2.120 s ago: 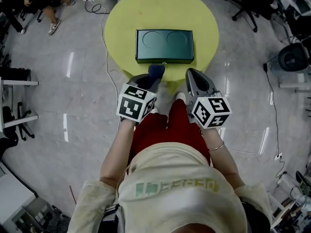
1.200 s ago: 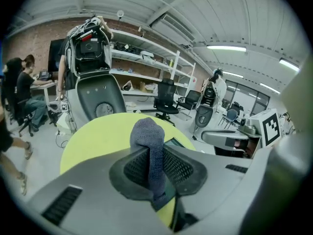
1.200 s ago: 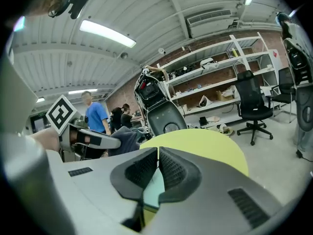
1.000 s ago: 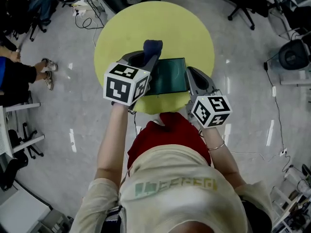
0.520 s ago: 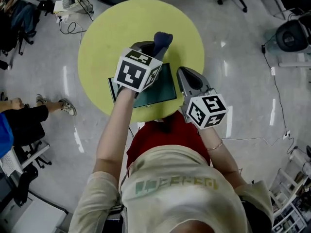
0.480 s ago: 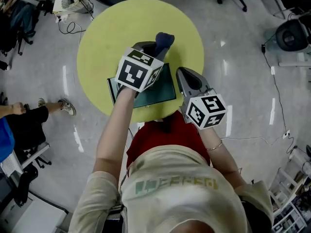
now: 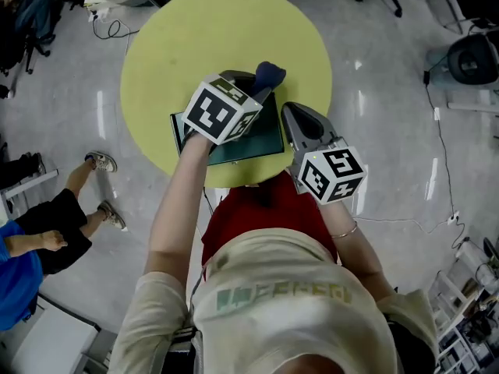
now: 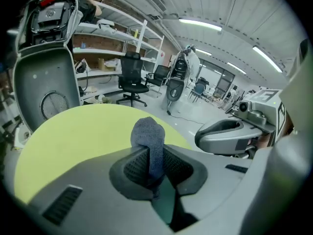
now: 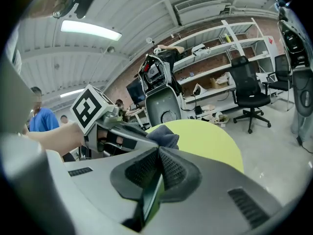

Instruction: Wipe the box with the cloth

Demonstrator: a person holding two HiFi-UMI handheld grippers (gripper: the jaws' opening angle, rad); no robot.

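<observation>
The wiping has not started: the left tongs (image 7: 254, 89) hang over the dark green box (image 7: 263, 135) with the dark blue cloth (image 7: 270, 74) pinched between their pads, and the cloth sticks out past the tips without visibly touching the lid. In the left gripper view those tongs (image 8: 150, 163) are closed down to the thickness of the cloth (image 8: 148, 131), whose rounded bunch stands clear above the pads. The right tongs (image 7: 291, 110) sit just beside the box's right end. In the right gripper view they (image 9: 157, 155) are pressed together with nothing between the pads, and only a sliver of green from the box (image 9: 152, 195) shows through the slot lower down. The box lies flat near the person's edge of the round yellow-green table (image 7: 226, 29). The next move likely calls for tipping the left tongs down until the bunched cloth presses on the lid, then dragging it across. The right tongs may need to rest against the box so that it does not slide toward the nearby table edge. Around the table is a glossy grey floor (image 7: 390, 131) with cables, office chairs (image 8: 132, 80), white shelving (image 8: 113, 38) and a bystander's legs (image 7: 87, 187) at the left.
</observation>
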